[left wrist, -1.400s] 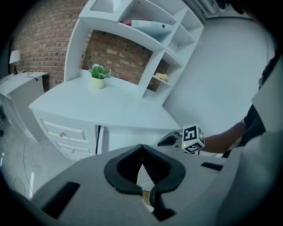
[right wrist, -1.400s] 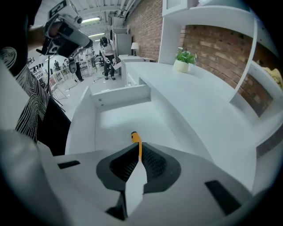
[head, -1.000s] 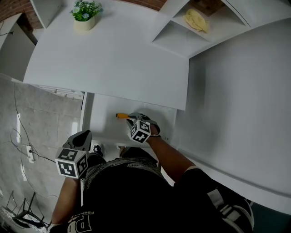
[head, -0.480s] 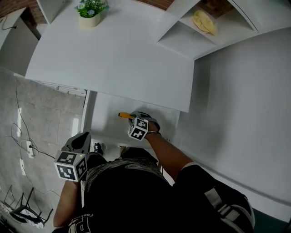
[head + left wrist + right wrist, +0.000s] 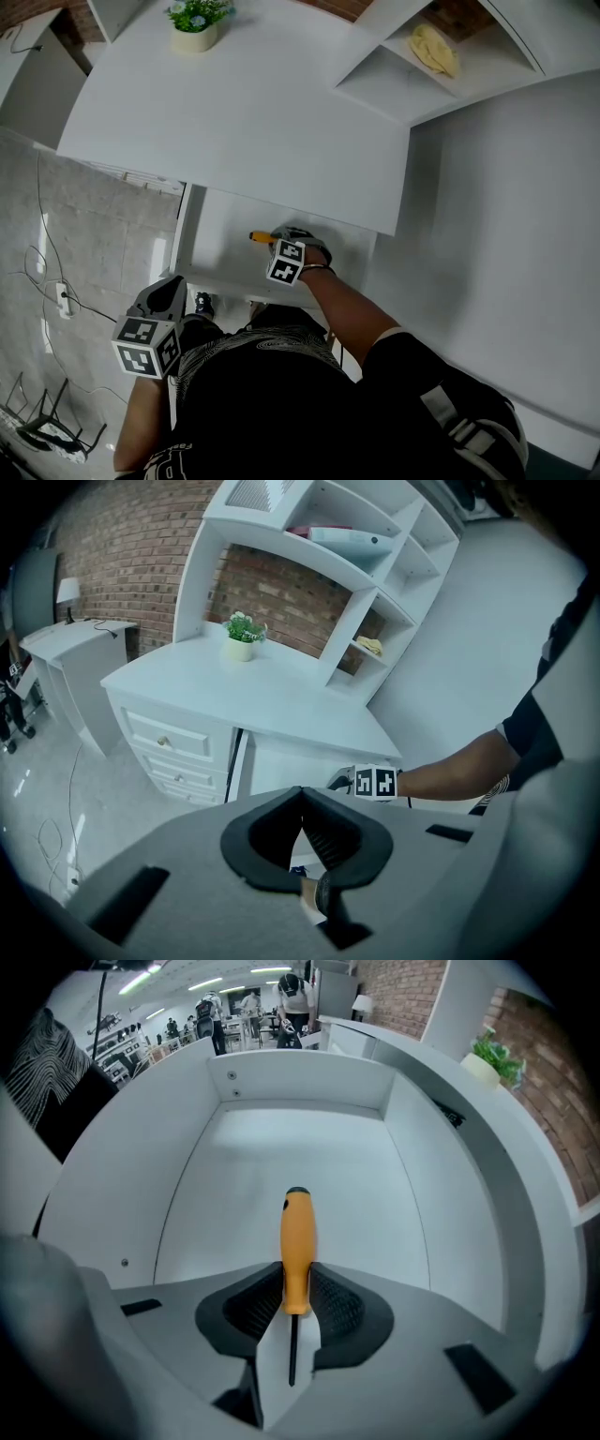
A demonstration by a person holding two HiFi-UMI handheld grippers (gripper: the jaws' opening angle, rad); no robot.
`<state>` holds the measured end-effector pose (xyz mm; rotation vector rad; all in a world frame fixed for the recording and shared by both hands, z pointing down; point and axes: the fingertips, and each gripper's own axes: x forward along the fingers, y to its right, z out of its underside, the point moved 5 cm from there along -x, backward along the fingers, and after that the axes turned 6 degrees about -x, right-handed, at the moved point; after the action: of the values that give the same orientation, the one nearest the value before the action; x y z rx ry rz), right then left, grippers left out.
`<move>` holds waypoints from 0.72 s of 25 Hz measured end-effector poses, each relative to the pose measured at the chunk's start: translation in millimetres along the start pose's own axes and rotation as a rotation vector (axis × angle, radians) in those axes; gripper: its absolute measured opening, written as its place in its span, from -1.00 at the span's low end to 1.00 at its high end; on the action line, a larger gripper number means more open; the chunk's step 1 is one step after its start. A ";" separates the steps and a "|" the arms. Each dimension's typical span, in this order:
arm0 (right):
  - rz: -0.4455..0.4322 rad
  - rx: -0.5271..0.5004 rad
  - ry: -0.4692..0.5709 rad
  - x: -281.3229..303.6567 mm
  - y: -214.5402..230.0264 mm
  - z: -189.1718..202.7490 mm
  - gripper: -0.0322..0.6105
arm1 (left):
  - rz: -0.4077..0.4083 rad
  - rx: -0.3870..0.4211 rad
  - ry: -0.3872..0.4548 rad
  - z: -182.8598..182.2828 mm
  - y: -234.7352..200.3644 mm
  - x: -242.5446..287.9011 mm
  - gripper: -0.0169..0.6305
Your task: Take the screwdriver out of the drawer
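Right gripper view: screwdriver (image 5: 296,1237) tight inside right gripper (image 5: 296,1283)

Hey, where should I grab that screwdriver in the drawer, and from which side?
Grip the screwdriver's orange handle across its width, reaching down into the open drawer: it is thick, the shaft thin. The right gripper is shut on it there.

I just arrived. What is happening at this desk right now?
A person works with a gripper in each hand. The right gripper is inside the open drawer, jaws shut on the handle of the orange screwdriver; it is not yet out. The left gripper hangs beside the person, shut and empty.
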<state>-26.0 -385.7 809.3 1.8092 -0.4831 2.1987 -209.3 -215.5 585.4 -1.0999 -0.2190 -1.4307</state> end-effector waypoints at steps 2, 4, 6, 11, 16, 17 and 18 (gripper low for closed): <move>-0.011 -0.017 -0.009 2.8 0.5 -0.2 -0.63 | -0.004 -0.005 0.003 0.9 -1.0 -0.6 -0.90; -0.024 -0.027 -0.014 4.5 0.3 -1.3 -0.63 | -0.008 -0.010 0.005 2.0 -2.8 -2.0 -0.90; -0.040 -0.022 -0.014 5.5 0.0 -1.5 -0.64 | -0.011 -0.014 0.006 2.5 -4.4 -3.0 -0.90; -0.087 -0.028 -0.032 8.5 2.0 -2.3 -0.67 | -0.018 0.002 0.013 1.0 -7.4 -3.2 -0.90; -0.084 -0.022 -0.050 9.1 1.5 -4.5 -0.67 | -0.010 0.011 0.029 -4.7 -9.4 -5.7 -0.90; -0.082 -0.015 -0.054 9.0 1.3 -4.6 -0.67 | -0.007 0.015 0.031 -5.4 -9.5 -6.5 -0.90; -0.081 -0.009 -0.060 8.9 1.0 -4.5 -0.67 | -0.004 0.019 0.033 -6.0 -9.4 -7.3 -0.90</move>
<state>-32.2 -384.9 817.1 1.8607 -0.4237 2.0910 -221.7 -212.8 581.5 -1.0598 -0.2111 -1.4471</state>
